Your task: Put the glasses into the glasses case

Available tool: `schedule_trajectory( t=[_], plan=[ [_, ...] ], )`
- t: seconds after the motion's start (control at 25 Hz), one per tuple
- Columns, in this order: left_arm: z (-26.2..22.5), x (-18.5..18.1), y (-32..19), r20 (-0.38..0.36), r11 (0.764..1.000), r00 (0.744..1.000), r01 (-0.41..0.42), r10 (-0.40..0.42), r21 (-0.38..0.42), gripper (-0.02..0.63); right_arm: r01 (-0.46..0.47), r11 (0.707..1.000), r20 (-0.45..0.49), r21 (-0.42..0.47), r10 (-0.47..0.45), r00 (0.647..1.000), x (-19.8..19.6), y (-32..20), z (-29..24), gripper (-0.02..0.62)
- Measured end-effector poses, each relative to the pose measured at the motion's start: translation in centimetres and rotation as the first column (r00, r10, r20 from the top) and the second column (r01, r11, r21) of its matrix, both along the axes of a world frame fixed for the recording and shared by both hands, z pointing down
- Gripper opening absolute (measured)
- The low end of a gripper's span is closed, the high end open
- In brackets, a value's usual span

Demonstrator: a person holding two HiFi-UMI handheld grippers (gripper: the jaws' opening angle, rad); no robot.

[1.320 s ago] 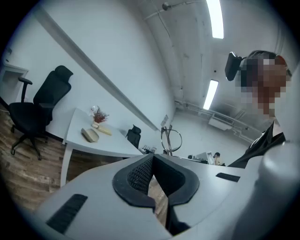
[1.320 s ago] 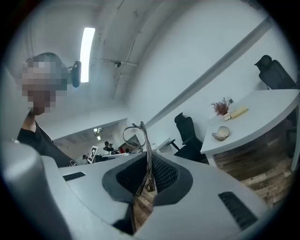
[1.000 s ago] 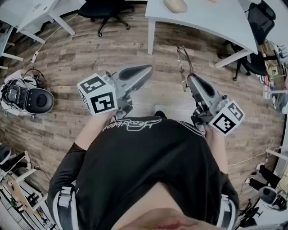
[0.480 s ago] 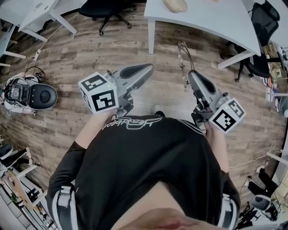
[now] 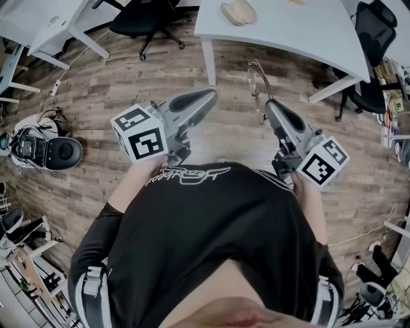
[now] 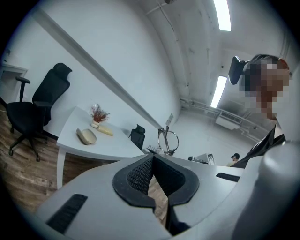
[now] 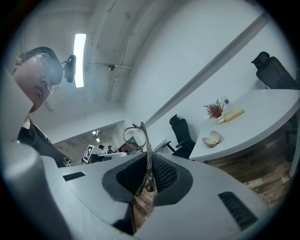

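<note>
Glasses (image 5: 255, 82) stand pinched by one arm in the right gripper (image 5: 268, 106), at about 1 o'clock from the middle of the head view, lenses up and out over the wooden floor (image 5: 115, 90). The left gripper (image 5: 206, 98) is level with it at 11 o'clock, jaws together with nothing in them. Well beyond both, at 12 o'clock, the glasses case (image 5: 238, 11) lies open on the white counter (image 5: 301, 32). A black chair (image 5: 142, 21) stands at 10 o'clock of it.

In the left gripper view the pads meet at the tip and hold nothing. The glasses show just above them at 12 o'clock (folded, seen end-on). The case is at 9 o'clock on the counter, beside a small plant (image 6: 98, 113).

In the right gripper view the jaws are clamped on the thin metal arm of the glasses, whose rims rise above the tip. The open case sits on the counter at 3 o'clock.
</note>
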State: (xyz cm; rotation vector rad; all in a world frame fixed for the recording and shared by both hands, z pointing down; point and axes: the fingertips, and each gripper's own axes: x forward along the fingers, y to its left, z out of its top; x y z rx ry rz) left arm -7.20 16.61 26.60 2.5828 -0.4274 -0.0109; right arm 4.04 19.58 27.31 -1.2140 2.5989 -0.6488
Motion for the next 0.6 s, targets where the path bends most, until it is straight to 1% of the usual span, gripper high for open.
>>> schedule_trajectory(
  t=[0.12, 0.24, 0.6],
  plan=[
    [-0.6, 1.9, -0.8, -0.002, 1.0, 1.0, 0.006, -0.006, 0.015, 0.006, 0.002, 1.0, 0.008, 0.016, -0.002, 1.0, 1.9, -1.0, -0.5, 0.029],
    [-1.3, 3.0, -1.5, -0.009, 0.999, 0.999, 0.036, -0.036, 0.035, 0.006, 0.011, 0.999, 0.011, 0.035, -0.011, 1.0, 3.2, -1.8, -1.1, 0.029],
    [-2.5, 5.2, -2.4, -0.02, 0.993, 0.996, 0.089, -0.088, 0.074, 0.006, 0.068, 0.993, 0.015, 0.094, -0.069, 0.997, 5.1, -3.4, -2.5, 0.029]
  ],
)
